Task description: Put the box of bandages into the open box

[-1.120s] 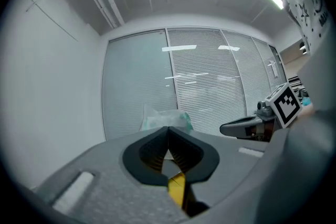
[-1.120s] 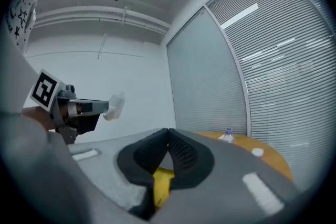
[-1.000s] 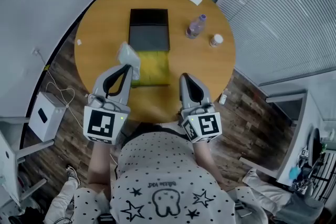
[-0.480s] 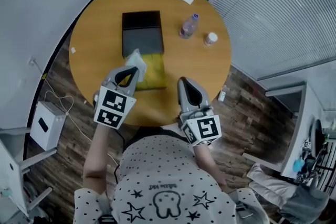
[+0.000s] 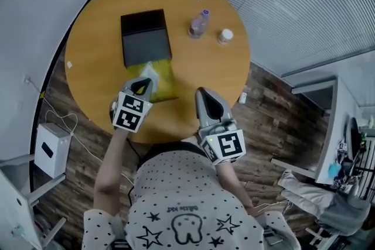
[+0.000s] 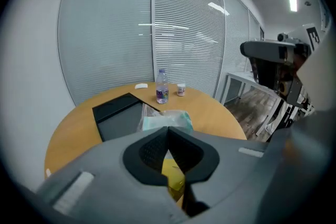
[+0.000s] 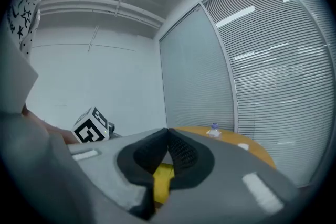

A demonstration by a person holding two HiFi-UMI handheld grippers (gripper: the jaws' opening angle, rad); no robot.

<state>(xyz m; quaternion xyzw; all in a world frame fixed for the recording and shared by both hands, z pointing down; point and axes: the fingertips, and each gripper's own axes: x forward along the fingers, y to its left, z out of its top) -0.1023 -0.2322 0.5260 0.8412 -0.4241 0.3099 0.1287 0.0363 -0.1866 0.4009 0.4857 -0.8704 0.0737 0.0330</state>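
Round wooden surface (image 5: 94,50) | left tool (image 5: 143,82) clamped on wrapped bandage pack (image 5: 149,72), just short of black box (image 5: 145,38) | right tool (image 5: 202,92) jaws together, empty | advice: carry pack over box, release low.

Rnd table (image 5: 94,58): blk box (image 5: 145,38), bottle (image 5: 198,23), jar (image 5: 225,36).

Pale plastic-wrapped box of bandages (image 5: 147,71) hangs over the yellow end of the black open box (image 5: 144,35)

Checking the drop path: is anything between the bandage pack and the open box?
Nothing visible does. The left tool holds the bandage pack above the yellow pad, just short of the open box; the bottle stands off to its right.
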